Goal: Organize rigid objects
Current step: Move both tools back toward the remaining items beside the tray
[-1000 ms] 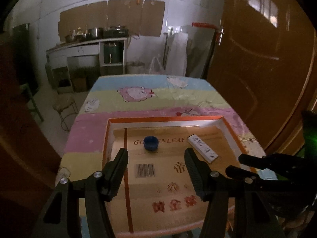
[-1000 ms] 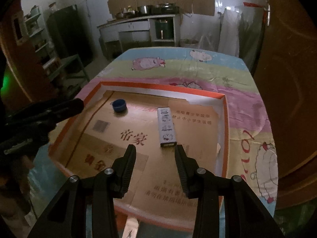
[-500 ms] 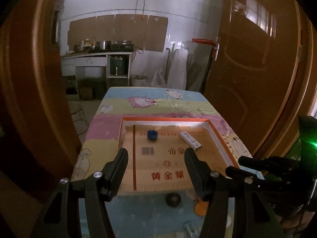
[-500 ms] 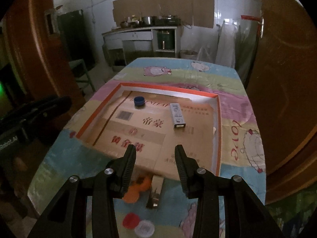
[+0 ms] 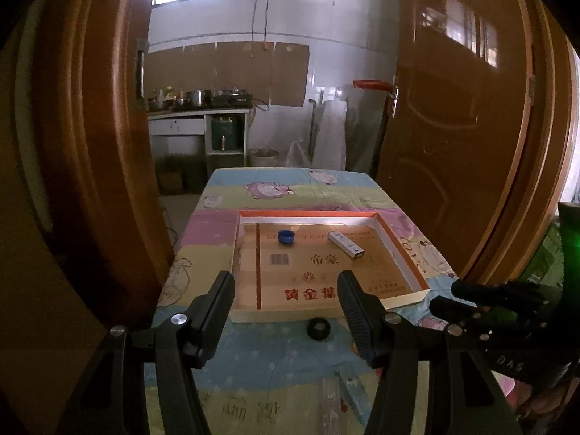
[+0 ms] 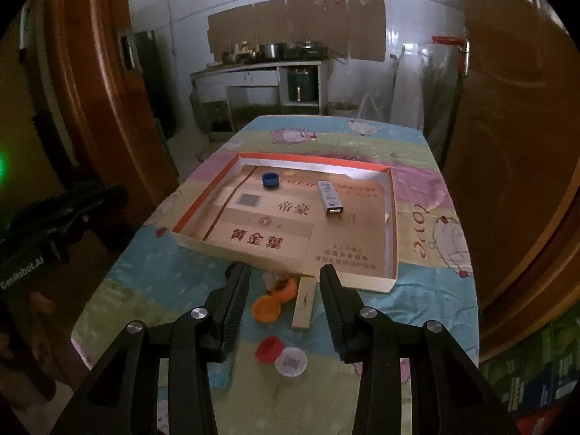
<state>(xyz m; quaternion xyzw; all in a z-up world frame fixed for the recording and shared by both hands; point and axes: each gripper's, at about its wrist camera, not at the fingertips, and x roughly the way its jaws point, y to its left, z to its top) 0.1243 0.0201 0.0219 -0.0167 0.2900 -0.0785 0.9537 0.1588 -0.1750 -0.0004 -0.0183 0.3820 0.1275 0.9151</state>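
Both pairs of jaws stand parted and empty above the near end of the cloth-covered surface (image 6: 427,282).

Nothing sits between the fingers of the left gripper (image 5: 286,291) or the right gripper (image 6: 284,290); the left one's gap is the wider. A shallow cardboard tray (image 6: 393,217) with an orange rim lies on the surface, and inside it, near its far wall, are a blue cap (image 6: 270,179) and, well apart to its right, a small white box (image 6: 329,201). Outside the tray, by its near edge, lie a black cap (image 5: 318,329), an orange cap (image 6: 267,307) touching another orange piece, and a slim pale box (image 6: 303,306). Closer to the camera, a red cap (image 6: 269,348) and a white cap (image 6: 290,361) lie touching.
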